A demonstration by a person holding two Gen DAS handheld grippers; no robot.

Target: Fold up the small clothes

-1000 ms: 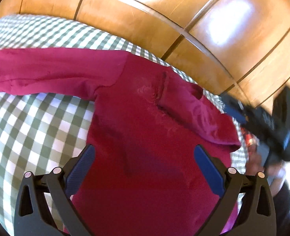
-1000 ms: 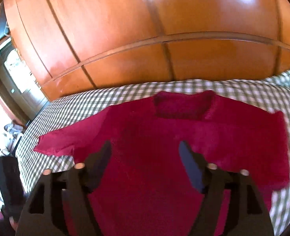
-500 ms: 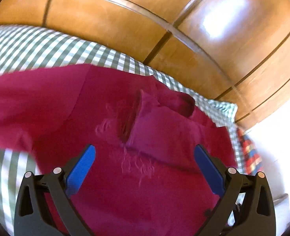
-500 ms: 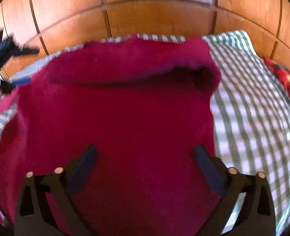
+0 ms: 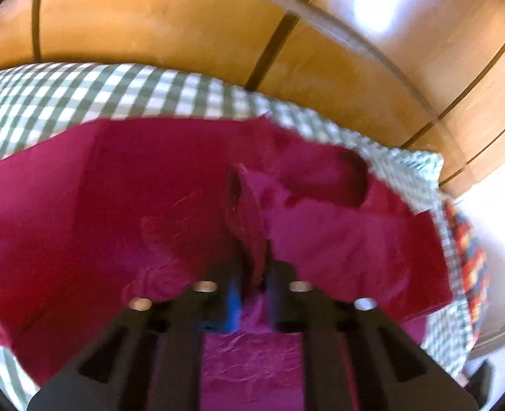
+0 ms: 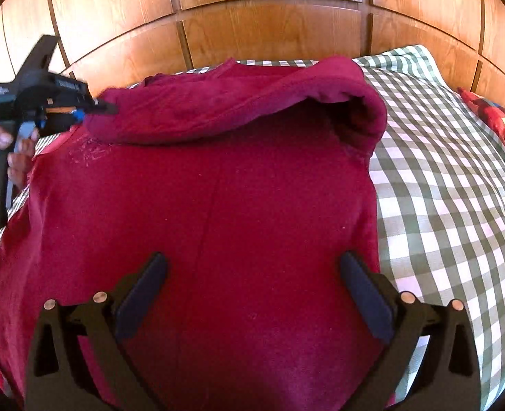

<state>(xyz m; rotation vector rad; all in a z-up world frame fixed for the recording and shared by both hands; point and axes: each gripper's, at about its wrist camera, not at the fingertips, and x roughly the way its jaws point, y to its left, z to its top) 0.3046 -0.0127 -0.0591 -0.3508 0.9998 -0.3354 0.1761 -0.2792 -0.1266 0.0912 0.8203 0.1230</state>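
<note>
Right wrist view: red long-sleeved top (image 6: 218, 212) lay flat on the checked bedcover (image 6: 441, 178), body running away from the right gripper (image 6: 252, 291).
Right gripper: jaws wide, hovering over the hem, nothing held.
Left gripper (image 6: 96, 107): closing, pinching the folded-over sleeve (image 6: 238, 102); nearer it.
Writing: gripper label unreadable.

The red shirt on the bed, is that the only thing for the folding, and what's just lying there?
For the job:
red shirt
left gripper, closing on a fold of the shirt
right gripper, open above the shirt

Just there:
checked bedcover
red plaid cloth
wooden panels
</note>
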